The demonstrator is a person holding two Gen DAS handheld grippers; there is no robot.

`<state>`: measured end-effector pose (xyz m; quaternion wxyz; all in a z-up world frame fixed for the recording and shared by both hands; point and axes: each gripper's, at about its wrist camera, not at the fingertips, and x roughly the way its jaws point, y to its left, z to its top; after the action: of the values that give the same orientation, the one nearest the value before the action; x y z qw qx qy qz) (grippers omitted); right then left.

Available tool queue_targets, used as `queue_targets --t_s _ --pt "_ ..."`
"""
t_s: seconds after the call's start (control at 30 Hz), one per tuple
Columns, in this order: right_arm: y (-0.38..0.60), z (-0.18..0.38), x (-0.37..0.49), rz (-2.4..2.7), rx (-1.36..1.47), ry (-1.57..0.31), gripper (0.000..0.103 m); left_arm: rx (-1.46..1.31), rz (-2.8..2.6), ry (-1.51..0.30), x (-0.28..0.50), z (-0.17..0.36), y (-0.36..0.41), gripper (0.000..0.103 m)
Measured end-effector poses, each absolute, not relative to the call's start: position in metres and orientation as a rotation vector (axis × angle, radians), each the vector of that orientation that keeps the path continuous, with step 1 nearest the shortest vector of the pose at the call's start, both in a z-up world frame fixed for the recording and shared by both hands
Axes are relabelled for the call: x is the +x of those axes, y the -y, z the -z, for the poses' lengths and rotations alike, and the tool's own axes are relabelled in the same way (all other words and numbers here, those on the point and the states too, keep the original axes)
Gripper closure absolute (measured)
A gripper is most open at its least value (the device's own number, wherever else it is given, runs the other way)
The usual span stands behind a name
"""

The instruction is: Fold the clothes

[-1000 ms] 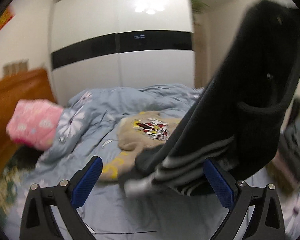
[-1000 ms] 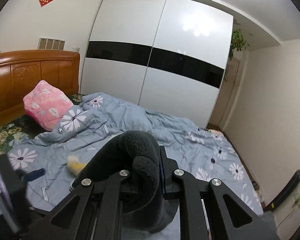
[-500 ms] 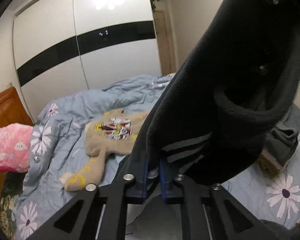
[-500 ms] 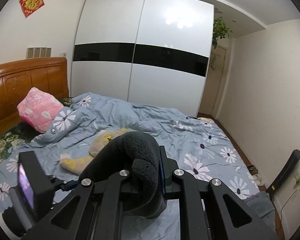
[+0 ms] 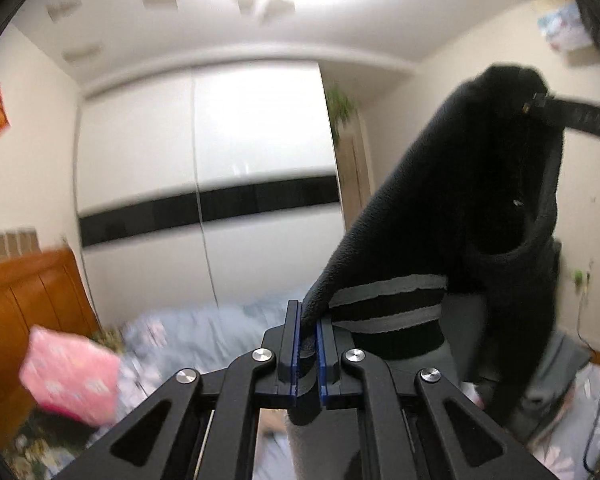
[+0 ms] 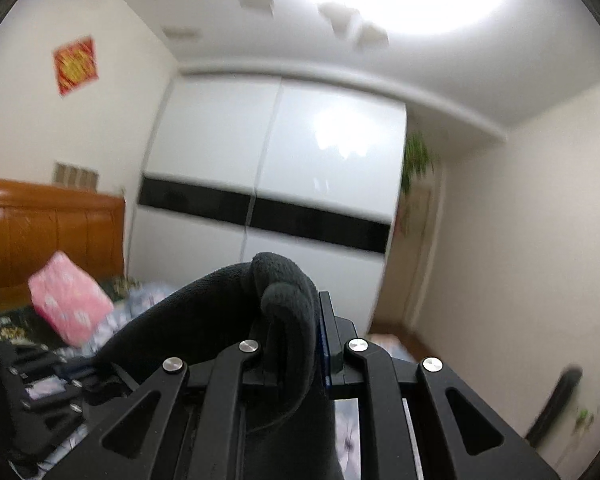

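A black fleece garment (image 5: 452,216) with grey stripes near its hem hangs in the air between my two grippers. My left gripper (image 5: 308,332) is shut on one edge of it, near the striped part. My right gripper (image 6: 296,324) is shut on a thick rolled edge of the same black garment (image 6: 236,304), which bulges over the fingers. In the left wrist view the right gripper (image 5: 556,108) holds the garment's top at the upper right. Both views tilt up toward the ceiling, and the bed shows only at the bottom.
A bed with a blue floral duvet (image 5: 220,328) lies below, with a pink pillow (image 5: 72,376) and a wooden headboard (image 5: 24,304) at left. A white wardrobe (image 6: 268,184) with a black band stands behind. Grey clothes (image 5: 556,364) lie at right.
Both grippers have risen and tilted upward with the black garment, so the bed has dropped low in view. The left gripper, open one second ago, closed on the garment's edge.
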<state>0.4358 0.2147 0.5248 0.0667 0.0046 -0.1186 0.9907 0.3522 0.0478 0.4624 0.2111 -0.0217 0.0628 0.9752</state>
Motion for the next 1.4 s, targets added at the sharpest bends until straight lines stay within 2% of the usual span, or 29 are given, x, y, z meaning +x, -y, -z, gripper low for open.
queue_targets --t_s 0.13,0.23,0.4,0.6,0.77,0.9,1.0,1.2,1.27,1.4 --pt "-0.191 -0.562 0.453 -3.041 0.169 0.423 0.09 0.038 -2.744 -0.183 0.375 -0.498 -0.003 0.095" --pt "-0.172 -0.557 0.426 -3.09 0.124 0.443 0.089 -0.044 -2.792 -0.183 0.361 -0.488 0.018 0.095" --pt "-0.137 -0.482 0.336 -3.127 -0.26 0.524 0.089 -0.421 -2.878 -0.14 0.297 -0.407 0.048 0.095" --pt "-0.1 -0.339 0.23 -3.119 -0.884 0.536 0.089 -0.948 -2.838 0.047 0.225 -0.271 0.089 0.095" --pt "-0.079 -0.254 0.181 -3.065 -1.169 0.594 0.089 -1.173 -2.807 0.137 0.198 -0.194 0.114 0.095" --pt "-0.066 -0.221 0.146 -3.054 -1.253 0.595 0.089 -1.237 -2.804 0.17 0.18 -0.166 0.126 0.095" --pt "-0.054 -0.208 0.112 -3.062 -1.28 0.579 0.089 -1.246 -2.823 0.176 0.146 -0.165 0.138 0.095" --pt "-0.047 -0.209 0.056 -3.063 -1.255 0.533 0.089 -1.21 -2.866 0.148 0.077 -0.169 0.145 0.095" --pt "-0.049 -0.204 0.034 -3.058 -1.258 0.49 0.089 -1.236 -2.866 0.136 0.054 -0.158 0.145 0.095" --pt "-0.048 -0.153 0.0 -2.993 -1.385 0.47 0.089 -1.389 -2.825 0.084 0.013 -0.109 0.142 0.095"
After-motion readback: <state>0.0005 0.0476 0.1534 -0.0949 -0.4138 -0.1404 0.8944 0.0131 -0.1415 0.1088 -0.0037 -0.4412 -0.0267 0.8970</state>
